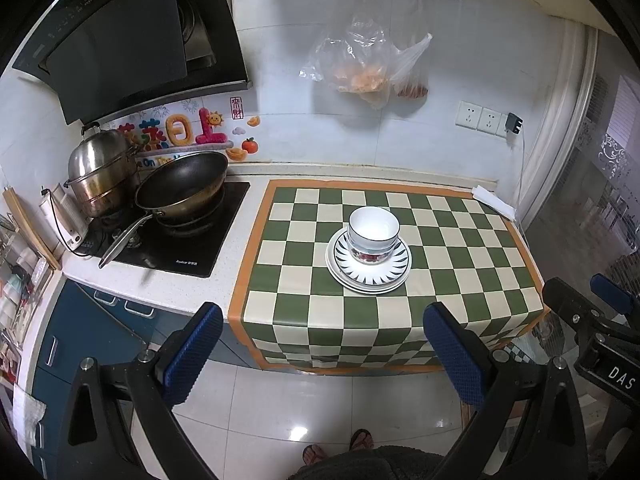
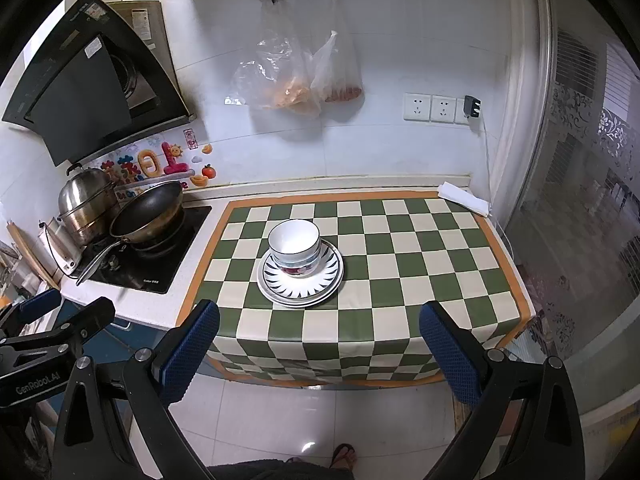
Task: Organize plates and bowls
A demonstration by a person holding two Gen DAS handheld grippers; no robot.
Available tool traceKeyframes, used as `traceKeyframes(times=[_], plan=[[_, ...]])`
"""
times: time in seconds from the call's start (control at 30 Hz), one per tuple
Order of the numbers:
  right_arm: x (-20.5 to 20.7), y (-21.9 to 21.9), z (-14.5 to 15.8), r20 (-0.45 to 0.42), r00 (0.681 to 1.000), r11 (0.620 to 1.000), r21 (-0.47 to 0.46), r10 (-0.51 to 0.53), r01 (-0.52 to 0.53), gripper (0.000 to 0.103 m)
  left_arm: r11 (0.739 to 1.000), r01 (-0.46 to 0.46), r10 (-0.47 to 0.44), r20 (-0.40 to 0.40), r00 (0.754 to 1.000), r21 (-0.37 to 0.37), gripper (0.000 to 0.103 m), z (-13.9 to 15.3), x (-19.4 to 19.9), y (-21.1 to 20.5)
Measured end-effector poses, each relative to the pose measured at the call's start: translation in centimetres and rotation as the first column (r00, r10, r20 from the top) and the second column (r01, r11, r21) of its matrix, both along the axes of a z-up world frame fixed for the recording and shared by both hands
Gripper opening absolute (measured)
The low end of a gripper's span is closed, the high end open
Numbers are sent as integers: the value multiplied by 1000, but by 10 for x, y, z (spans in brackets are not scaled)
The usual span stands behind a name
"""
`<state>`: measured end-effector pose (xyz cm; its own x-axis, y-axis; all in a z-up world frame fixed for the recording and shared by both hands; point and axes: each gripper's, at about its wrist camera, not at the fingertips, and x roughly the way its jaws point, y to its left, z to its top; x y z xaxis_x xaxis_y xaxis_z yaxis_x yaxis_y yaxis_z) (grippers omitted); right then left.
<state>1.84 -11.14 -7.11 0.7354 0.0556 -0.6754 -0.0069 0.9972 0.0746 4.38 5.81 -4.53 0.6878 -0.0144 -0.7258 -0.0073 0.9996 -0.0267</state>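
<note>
Green-and-cream checked cloth (image 1: pixel 460 248) is covering the surface, and the crockery is sitting near its middle as one pile: stacked bowls (image 1: pixel 373 236) nested on stacked plates (image 1: pixel 369 270). The top bowl is white inside; a floral-patterned one is showing beneath it, and the top plate carries dark ray marks round its rim.

You are holding both tools back over the floor, well apart from the pile. Left gripper (image 1: pixel 322 354): fingers (image 1: pixel 196 350) spread wide, carrying nothing. Right gripper (image 2: pixel 320 354): fingers (image 2: pixel 448 356) likewise spread, carrying nothing.

No loose plate or bowl is showing anywhere else on the cloth, so the sorting is looking finished or very nearly so. At most a squaring of the pile is remaining.

Wok (image 1: pixel 182 190) and steel steamer pot (image 1: pixel 100 172) are sitting on the hob to the left, away from the work.
</note>
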Motion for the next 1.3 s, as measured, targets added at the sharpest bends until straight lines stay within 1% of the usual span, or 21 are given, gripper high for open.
traceKeyframes(times=[1.3], plan=[[4,8,-11,-7,1000,1000,3,-8,8,102,1000,8,-8,0,1000,2,103,0,4,4]])
